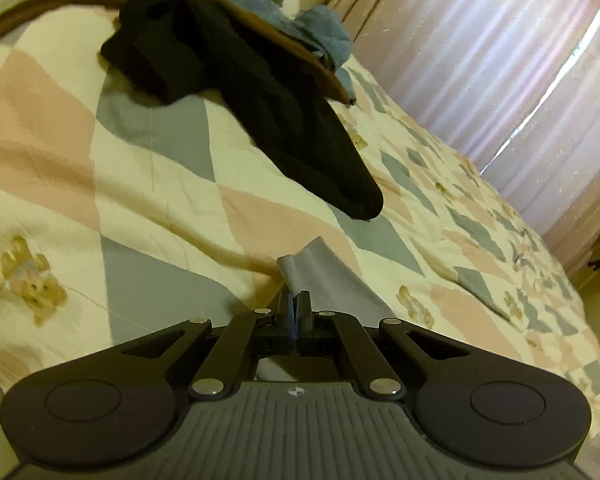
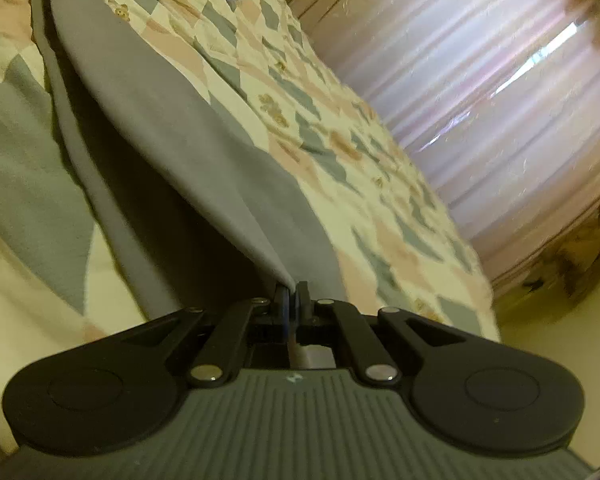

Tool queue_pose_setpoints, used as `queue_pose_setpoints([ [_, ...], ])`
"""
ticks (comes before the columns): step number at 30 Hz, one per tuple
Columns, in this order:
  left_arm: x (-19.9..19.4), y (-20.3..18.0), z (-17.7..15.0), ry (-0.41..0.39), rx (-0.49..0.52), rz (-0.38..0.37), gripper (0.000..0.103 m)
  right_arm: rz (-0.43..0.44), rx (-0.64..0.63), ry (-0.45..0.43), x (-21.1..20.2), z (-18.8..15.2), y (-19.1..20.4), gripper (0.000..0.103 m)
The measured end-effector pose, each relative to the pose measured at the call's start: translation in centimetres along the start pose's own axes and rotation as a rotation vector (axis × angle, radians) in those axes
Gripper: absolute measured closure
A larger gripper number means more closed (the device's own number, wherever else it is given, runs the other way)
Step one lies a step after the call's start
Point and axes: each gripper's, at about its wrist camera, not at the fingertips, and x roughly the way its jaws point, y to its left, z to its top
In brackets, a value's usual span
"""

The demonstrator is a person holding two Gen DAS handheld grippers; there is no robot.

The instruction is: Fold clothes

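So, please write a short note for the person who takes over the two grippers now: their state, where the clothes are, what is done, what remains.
Left hand-held gripper: shut on a corner of the grey garment.
Right hand-held gripper: shut on another edge of the same garment, which stretches up the quilt.
Black garment and blue one lie unfolded in a pile further up the bed.
Done: grey garment gripped at both ends.
Left: fold it, then the pile.
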Motion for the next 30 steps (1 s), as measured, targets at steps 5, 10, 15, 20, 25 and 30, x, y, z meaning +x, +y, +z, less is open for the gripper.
queue_pose_setpoints([
  [5,-0.1,0.7,-0.7,0.001,0.013,0.008,0.103,0.021,0.018,0.034,0.2,-0.6,1.0,0.103],
  [10,0.4,0.9,-1.6,0.002,0.038,0.024,0.103,0.040,0.006,0.060,0.7,-1.4,2.4,0.103],
  [15,-0.7,0.6,-1.0,-0.039,0.055,-0.001,0.103,0.014,0.066,0.045,0.2,-1.5,1.6,0.103],
  [20,0.2,1.3,-2.0,-0.002,0.045,0.026,0.103,0.004,0.095,0.046,0.2,-1.5,1.2,0.103],
  [25,1.3,1.6,-2.9,0.052,0.077,0.099,0.092,0.054,0.092,0.093,0.6,-2.2,3.0,0.098],
  [30,-1.1,-0.3,-2.1,0.011,0.171,0.243,0.088,-0.055,0.094,0.102,-0.9,-2.9,4.5,0.061],
])
